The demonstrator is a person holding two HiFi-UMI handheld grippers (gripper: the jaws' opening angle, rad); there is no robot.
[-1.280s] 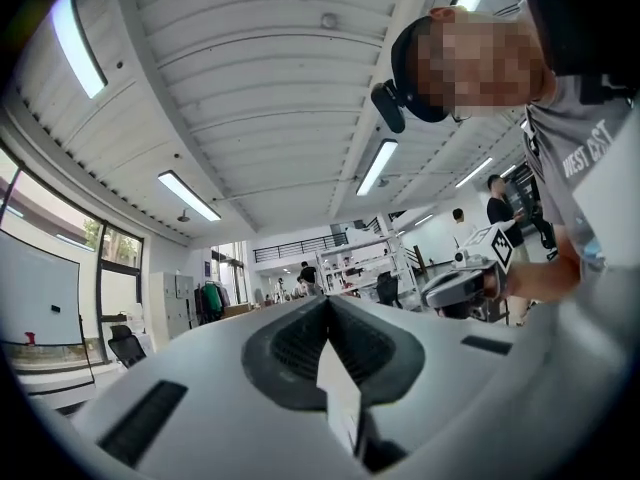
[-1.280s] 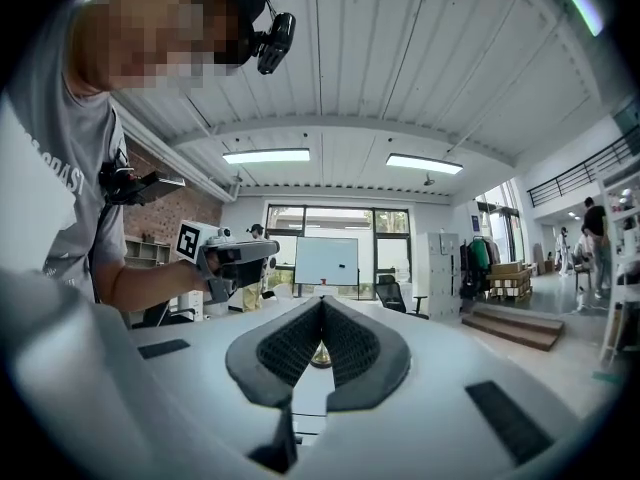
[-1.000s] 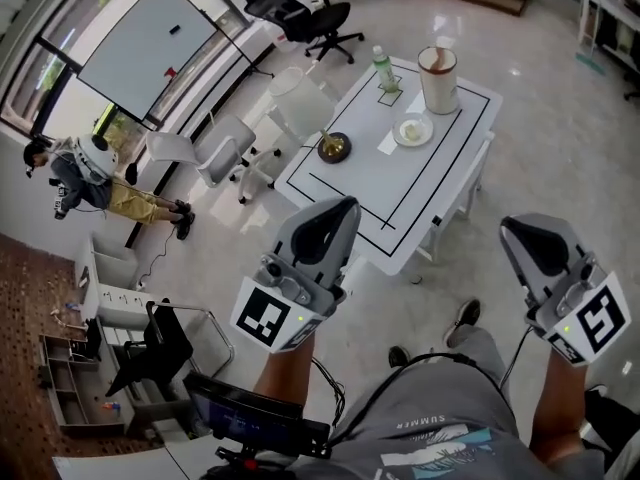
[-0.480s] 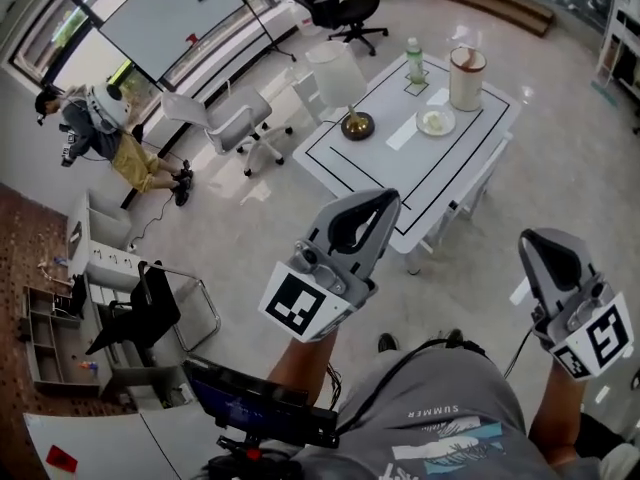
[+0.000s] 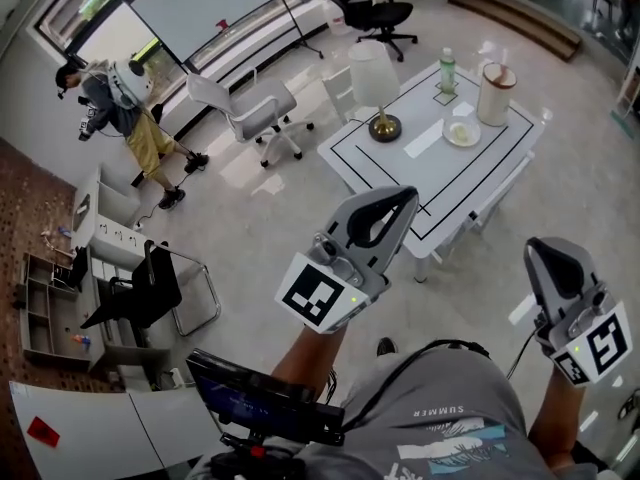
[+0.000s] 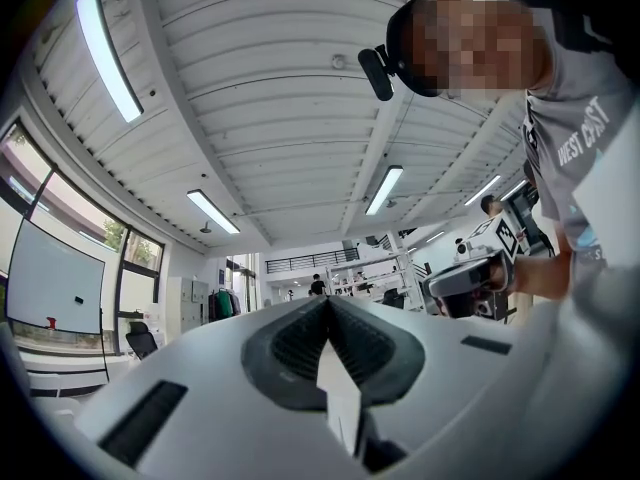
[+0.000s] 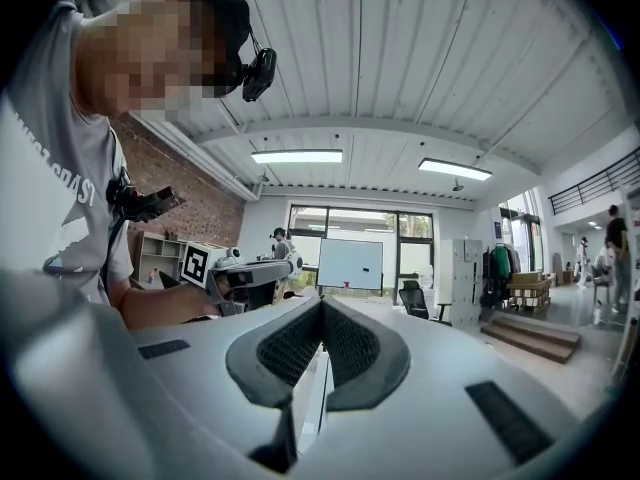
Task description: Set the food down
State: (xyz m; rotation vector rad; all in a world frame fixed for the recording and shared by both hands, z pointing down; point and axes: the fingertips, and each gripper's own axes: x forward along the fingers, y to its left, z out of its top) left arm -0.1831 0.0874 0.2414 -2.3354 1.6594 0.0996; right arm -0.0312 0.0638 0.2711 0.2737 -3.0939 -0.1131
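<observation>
Across the room in the head view, the plate of food [image 5: 462, 132] sits on the white table [image 5: 440, 178], near a tall cylinder [image 5: 496, 93] and a bottle [image 5: 447, 68], well apart from both grippers. The left gripper [image 5: 402, 199] and right gripper [image 5: 545, 249] hover over the floor. In the left gripper view, its fingers [image 6: 295, 343] are pressed together, holding nothing. In the right gripper view, the fingers [image 7: 290, 346] likewise meet, empty.

"SUMMER" on the grey shirt [image 5: 432, 430]
</observation>
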